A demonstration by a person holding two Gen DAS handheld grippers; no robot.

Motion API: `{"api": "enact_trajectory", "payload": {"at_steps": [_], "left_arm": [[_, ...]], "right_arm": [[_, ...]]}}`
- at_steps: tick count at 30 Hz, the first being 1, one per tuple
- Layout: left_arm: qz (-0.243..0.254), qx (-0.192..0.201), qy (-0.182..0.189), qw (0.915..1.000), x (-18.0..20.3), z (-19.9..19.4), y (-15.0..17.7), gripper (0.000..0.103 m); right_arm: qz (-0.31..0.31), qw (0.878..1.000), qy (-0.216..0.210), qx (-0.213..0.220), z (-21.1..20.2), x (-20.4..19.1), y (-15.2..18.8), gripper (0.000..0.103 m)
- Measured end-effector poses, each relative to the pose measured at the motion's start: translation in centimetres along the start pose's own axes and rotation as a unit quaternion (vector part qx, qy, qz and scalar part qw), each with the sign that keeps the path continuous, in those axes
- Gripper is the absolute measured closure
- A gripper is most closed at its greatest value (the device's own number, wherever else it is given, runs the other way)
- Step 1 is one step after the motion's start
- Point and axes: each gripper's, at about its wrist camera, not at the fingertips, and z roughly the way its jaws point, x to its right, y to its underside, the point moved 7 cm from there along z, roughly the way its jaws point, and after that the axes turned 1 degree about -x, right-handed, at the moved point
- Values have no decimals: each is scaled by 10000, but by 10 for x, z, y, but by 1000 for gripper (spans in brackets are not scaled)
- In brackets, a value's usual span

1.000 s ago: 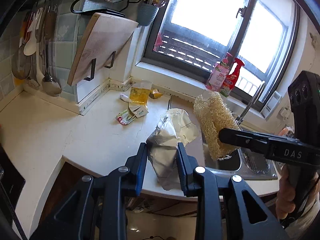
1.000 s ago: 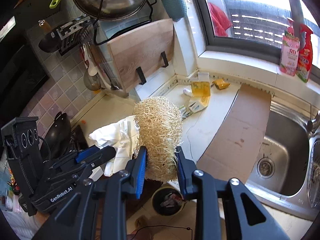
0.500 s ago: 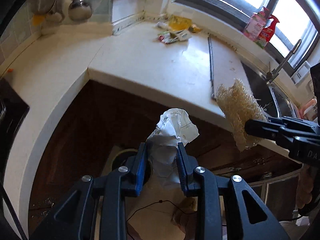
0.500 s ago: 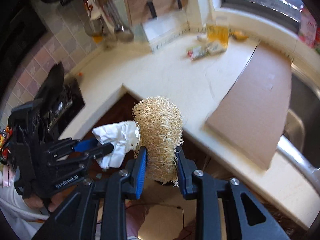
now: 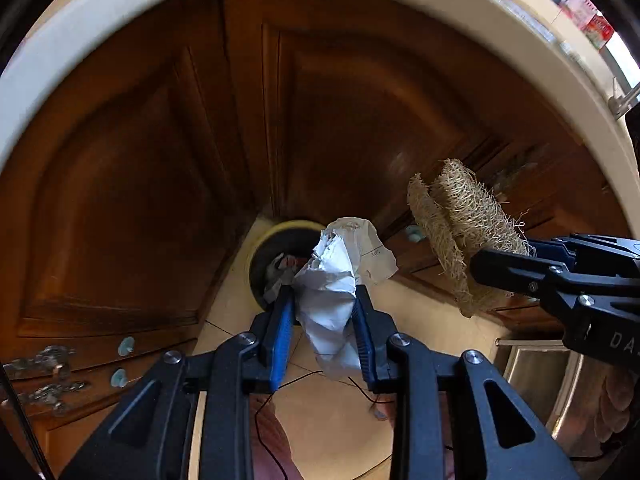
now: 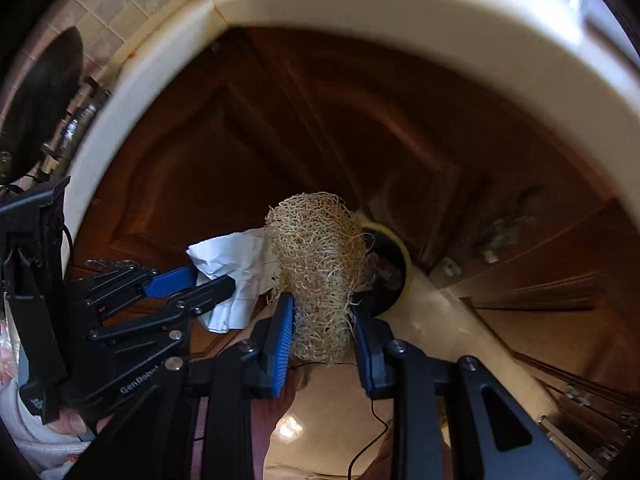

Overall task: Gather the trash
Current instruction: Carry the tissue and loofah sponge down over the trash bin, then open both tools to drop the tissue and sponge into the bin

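My left gripper (image 5: 325,312) is shut on a crumpled white paper (image 5: 334,280), held above the floor in front of the cabinets. Just beyond it stands a round trash bin (image 5: 276,248) with a yellowish rim and trash inside. My right gripper (image 6: 323,320) is shut on a tan loofah sponge (image 6: 320,256), to the right of the paper. The loofah also shows in the left wrist view (image 5: 456,220), and the paper in the right wrist view (image 6: 232,272). The bin (image 6: 394,264) is partly hidden behind the loofah there.
Dark wooden cabinet doors (image 5: 168,184) curve around the bin. The white countertop edge (image 5: 120,40) runs overhead. A pale tiled floor (image 5: 332,420) with a thin black cable lies below. A steel appliance front (image 5: 532,380) is at the lower right.
Both grippers have tipped down from the countertop toward the floor, still holding the paper and loofah. The bin is now closer, straight ahead of them.
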Motion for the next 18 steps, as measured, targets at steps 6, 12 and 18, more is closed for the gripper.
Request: {"api": "enact_trajectory", "payload": {"at_steps": [6,12,18], "left_arm": [[-51,1,0,10000,-16,56,9,76],[-173,-42,50,9998,-28,124,18,76],[-165,-28,4,9999,-45,178,24,75]], "right_arm": [[61,9998,70,-160,66,15,6,75],[229,9995,91,-197,134,39,8,75],[256,9995,126,-141,192,54,7,75]]}}
